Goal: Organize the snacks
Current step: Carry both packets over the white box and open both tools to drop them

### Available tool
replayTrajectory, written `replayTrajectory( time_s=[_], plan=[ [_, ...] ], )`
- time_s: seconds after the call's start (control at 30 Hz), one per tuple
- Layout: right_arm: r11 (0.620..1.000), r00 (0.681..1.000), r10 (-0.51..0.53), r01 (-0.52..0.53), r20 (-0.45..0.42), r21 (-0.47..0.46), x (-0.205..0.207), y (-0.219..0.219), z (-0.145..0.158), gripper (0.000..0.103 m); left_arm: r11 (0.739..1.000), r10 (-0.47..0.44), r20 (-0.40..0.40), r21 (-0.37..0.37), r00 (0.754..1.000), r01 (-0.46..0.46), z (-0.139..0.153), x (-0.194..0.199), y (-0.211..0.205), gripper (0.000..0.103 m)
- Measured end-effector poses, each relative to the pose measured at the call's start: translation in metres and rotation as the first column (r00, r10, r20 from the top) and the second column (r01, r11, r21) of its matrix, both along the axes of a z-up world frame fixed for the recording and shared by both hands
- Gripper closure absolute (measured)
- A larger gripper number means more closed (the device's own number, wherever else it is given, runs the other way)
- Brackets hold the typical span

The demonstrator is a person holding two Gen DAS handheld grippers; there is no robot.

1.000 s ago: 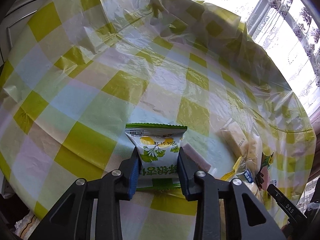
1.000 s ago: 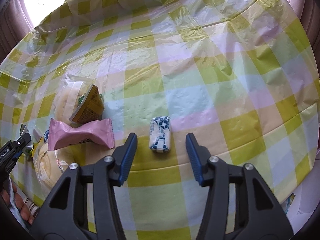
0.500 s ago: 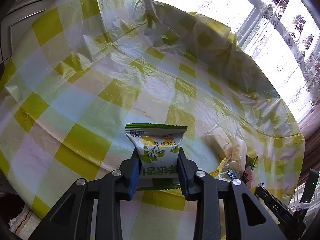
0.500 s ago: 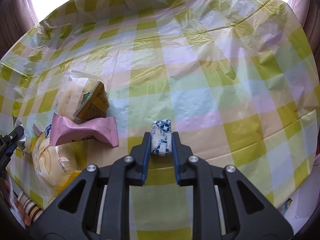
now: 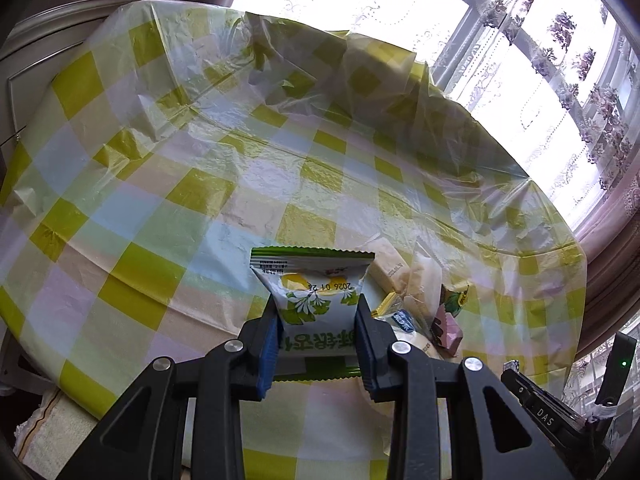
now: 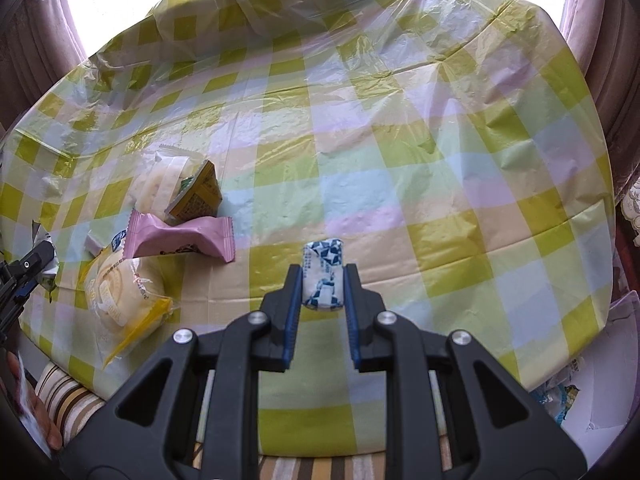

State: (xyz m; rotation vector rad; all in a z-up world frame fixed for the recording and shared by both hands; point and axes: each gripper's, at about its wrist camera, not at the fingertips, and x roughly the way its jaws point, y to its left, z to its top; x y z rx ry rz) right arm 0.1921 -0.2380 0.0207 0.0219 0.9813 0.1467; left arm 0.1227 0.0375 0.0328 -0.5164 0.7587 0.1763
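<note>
Green-white packet (image 5: 316, 304) held upright off table. Blue-white candy (image 6: 323, 276) pinched, raised. Pink packet (image 6: 180, 236), yellow bun (image 6: 120, 292), orange packet (image 6: 198, 196) clustered on table.

Daylight pours in from the window (image 5: 500, 40) behind the table, and it's blown out to pure white in both views. The plastic tablecloth (image 6: 400, 140) throws shiny glare off its wrinkles. Fisheye bends everything hard at the edges (corners go black). Focus is pretty sharp, with no motion blur and only soft shadows.
</note>
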Motion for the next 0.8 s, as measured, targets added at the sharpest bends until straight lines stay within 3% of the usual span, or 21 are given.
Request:
replayTrajectory(
  time_s=[0.37, 0.6, 0.8],
  plan=[
    [0.999, 0.999, -0.033, 0.032, 0.018, 0.040, -0.033, -0.041, 0.013, 0.079, 0.982, -0.186, 0.015, -0.022, 0.982, 0.186, 0.015, -0.006, -0.078, 0.068],
    [0.995, 0.995, -0.094, 0.093, 0.024, 0.038, -0.048, -0.085, 0.017, 0.079, 0.942, -0.332, -0.001, -0.044, 0.943, 0.332, 0.017, -0.004, -0.135, 0.068],
    [0.989, 0.989, -0.150, 0.150, 0.016, 0.017, -0.065, -0.131, 0.015, 0.080, 0.891, -0.452, -0.023, -0.072, 0.892, 0.449, 0.016, -0.003, -0.180, 0.068]
  ],
)
